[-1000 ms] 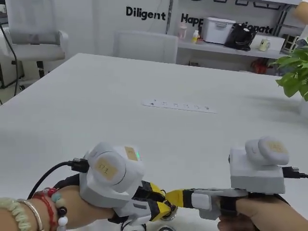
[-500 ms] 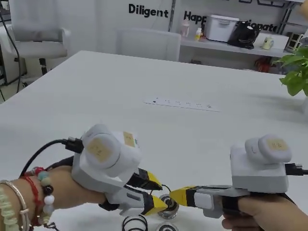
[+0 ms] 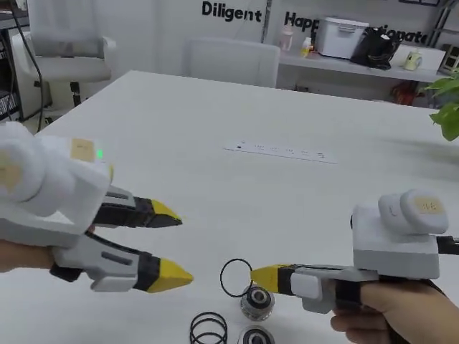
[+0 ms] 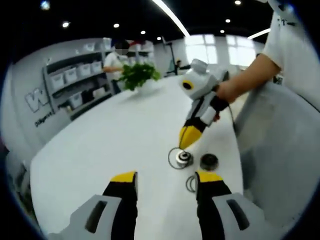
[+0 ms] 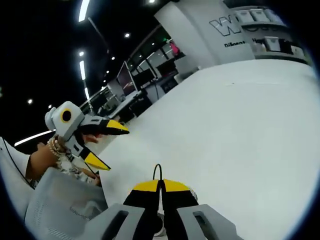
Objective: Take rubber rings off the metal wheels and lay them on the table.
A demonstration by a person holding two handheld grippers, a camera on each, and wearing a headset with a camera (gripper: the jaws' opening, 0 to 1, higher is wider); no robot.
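Observation:
My right gripper (image 3: 256, 274) is shut on a thin black rubber ring (image 3: 235, 277) that loops out from its tip, just above a small metal wheel (image 3: 257, 302) on the white table (image 3: 215, 143). In the right gripper view the ring (image 5: 157, 172) shows edge-on between the shut jaws. A second wheel (image 3: 254, 335) sits at the near edge, with loose black rings (image 3: 208, 328) lying flat beside it. My left gripper (image 3: 179, 247) hovers to the left, open and holding nothing. The left gripper view shows both wheels (image 4: 182, 157) (image 4: 209, 161) ahead of its jaws.
A flat power strip (image 3: 278, 152) lies mid-table. White chairs (image 3: 233, 61) stand at the far side, with a shelf of items behind them. A green plant (image 3: 448, 107) reaches in at the right edge. A person's body stands close on the right in the left gripper view.
My left gripper has pulled back from the wheel to the left and opened. The black ring now hangs free from my shut right gripper.

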